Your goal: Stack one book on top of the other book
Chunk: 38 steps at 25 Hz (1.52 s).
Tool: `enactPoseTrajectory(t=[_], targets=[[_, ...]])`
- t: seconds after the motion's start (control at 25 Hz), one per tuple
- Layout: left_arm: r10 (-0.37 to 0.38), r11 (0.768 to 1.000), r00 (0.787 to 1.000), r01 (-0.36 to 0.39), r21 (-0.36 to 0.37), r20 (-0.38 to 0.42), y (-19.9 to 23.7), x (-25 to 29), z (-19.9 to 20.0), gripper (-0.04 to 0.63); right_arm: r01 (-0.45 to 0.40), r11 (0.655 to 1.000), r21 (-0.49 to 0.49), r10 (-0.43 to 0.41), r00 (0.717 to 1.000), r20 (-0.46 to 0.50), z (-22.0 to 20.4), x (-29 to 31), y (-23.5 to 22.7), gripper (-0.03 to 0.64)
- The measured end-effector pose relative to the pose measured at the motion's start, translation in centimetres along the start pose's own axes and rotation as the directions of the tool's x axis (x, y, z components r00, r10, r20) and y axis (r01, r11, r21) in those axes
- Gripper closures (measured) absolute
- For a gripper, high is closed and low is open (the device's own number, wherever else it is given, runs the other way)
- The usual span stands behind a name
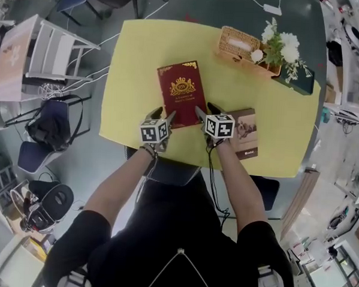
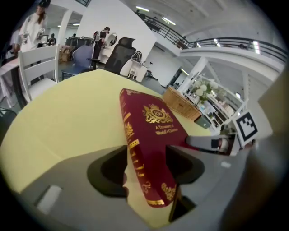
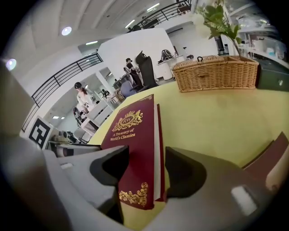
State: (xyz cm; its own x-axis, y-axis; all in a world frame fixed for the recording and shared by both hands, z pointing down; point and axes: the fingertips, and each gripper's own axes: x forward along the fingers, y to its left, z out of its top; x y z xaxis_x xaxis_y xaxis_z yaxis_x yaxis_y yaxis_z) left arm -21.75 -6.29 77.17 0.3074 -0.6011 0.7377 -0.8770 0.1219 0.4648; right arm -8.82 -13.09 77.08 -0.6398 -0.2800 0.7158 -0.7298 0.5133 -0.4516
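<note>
A dark red book [image 1: 182, 92] with gold print lies flat on the yellow table [image 1: 135, 77], its near edge towards me. My left gripper [image 1: 167, 118] stands open at the book's near left corner. In the left gripper view that corner and the book's spine [image 2: 135, 158] lie between the wide jaws of the left gripper [image 2: 146, 167]. My right gripper [image 1: 204, 111] is open at the near right corner, and the right gripper view shows the book's page edge [image 3: 157, 149] between its jaws [image 3: 146, 169]. A smaller brown book [image 1: 246, 134] lies flat just right of the right gripper.
A wicker basket [image 1: 239, 44] and white flowers [image 1: 280, 46] in a dark green box [image 1: 300, 80] stand at the table's far right. A white chair [image 1: 52, 52] and a dark bag [image 1: 48, 127] sit on the floor to the left. People are at desks in the background.
</note>
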Motion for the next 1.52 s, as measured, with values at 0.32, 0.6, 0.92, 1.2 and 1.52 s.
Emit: enactPoseTrajectory(t=[0.32,0.6,0.92,1.2,1.52], targets=[[0.005,0.999,1.000,-0.004,-0.033,0.023,-0.2,0.9,-0.2,0.322,-0.064,0.995,0.072,0.061,0.998,0.032,-0.2,0.7,0.7,0.417],[-0.035,0.999,0.998,0.032,0.036,0.061,-0.7,-0.4,1.0,0.325,-0.013,0.993,0.120,0.004,0.997,0.076,-0.6,-1.3,2.2,0.426],[-0.138,0.962,0.990,0.128,0.242,0.025,-4.2,-3.2,-2.6,0.325,0.047,0.985,0.165,-0.073,0.985,0.154,-5.3,-7.8,3.9,0.426],[-0.164,0.943,0.986,0.167,0.287,-0.032,-5.8,-4.1,-6.7,0.325,0.077,0.970,0.232,-0.116,0.980,0.160,-10.0,-10.3,4.0,0.428],[-0.149,0.941,0.988,0.157,0.299,-0.052,-5.6,-3.0,-7.6,0.324,0.086,0.969,0.232,-0.124,0.980,0.154,-10.9,-9.8,3.1,0.428]])
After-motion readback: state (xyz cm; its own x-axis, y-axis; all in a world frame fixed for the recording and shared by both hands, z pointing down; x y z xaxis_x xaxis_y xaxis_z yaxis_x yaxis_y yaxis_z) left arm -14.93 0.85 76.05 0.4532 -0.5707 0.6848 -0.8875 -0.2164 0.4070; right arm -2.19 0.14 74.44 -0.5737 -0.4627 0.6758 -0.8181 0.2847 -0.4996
